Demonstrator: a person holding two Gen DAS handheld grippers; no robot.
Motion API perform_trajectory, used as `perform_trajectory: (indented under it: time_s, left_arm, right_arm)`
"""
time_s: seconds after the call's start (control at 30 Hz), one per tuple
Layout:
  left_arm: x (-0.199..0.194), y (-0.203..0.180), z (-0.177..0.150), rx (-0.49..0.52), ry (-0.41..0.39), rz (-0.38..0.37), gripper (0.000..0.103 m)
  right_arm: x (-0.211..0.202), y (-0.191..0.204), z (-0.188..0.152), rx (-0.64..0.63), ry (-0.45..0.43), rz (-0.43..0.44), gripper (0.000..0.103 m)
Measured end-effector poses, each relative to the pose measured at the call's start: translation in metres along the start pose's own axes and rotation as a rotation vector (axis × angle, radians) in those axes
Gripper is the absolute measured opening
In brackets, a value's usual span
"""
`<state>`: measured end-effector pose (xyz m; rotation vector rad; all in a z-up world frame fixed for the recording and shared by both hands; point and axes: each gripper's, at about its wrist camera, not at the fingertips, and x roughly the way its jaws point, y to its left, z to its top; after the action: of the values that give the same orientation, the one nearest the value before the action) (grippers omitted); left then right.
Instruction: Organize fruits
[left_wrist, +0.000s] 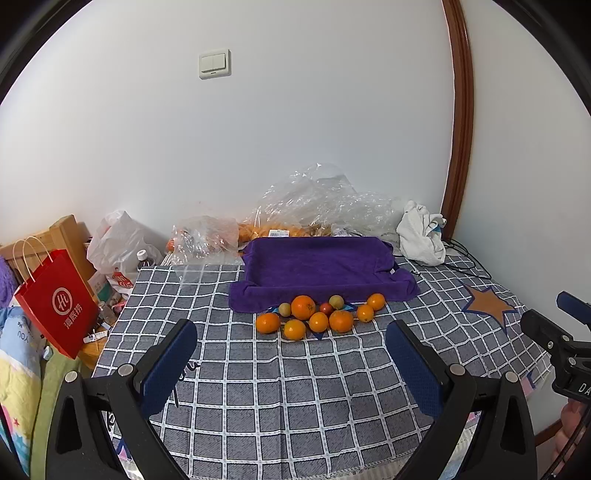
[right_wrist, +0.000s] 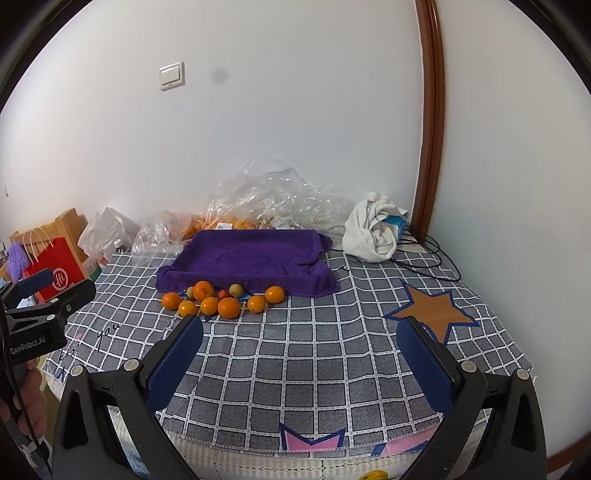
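— How did the two grippers stand at that moment?

— The left gripper (left_wrist: 291, 334) had its blue-padded fingers (left_wrist: 168, 365) spread wide with nothing between them, held above the checked cloth (left_wrist: 258, 387). The right gripper (right_wrist: 300, 332) was the same: jaws wide apart, empty, over the same cloth. Each gripper showed at the edge of the other's view, the right one off beyond the left gripper's right finger, the left one beyond the right gripper's left finger.

— And the fruit?

— The fruits (left_wrist: 317, 314) lay in a loose cluster on the cloth, well ahead of the left gripper's fingertips and roughly centred between them. From the right wrist the same cluster (right_wrist: 221, 299) sat ahead of the left finger rather than in the gap. Most were oranges; two small greenish fruits and one small red one lay among them, several touching.

— What was behind them?

— A purple towel (left_wrist: 317, 266) shaped like a shallow tray, its front edge just beyond the cluster and touching or nearly touching the rear fruits. Farther on, against the wall, lay crumpled clear plastic bags (left_wrist: 317, 203), with more oranges inside. A white cloth bundle (right_wrist: 373, 229) sat beyond the towel's right end, and a red paper bag (left_wrist: 55, 306) stood off past the left finger.
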<state>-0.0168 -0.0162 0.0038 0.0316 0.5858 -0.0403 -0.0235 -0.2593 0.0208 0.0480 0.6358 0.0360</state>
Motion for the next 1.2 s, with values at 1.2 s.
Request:
perform_trajectory:
  time_s: [1.2]
  left_arm:
    - [-0.0026, 0.0020, -0.0023, -0.010, -0.001, -0.021, 0.103]
  right_arm:
    - [-0.0073, 0.0079, -0.0020, -0.017, -0.017, 0.002, 0.103]
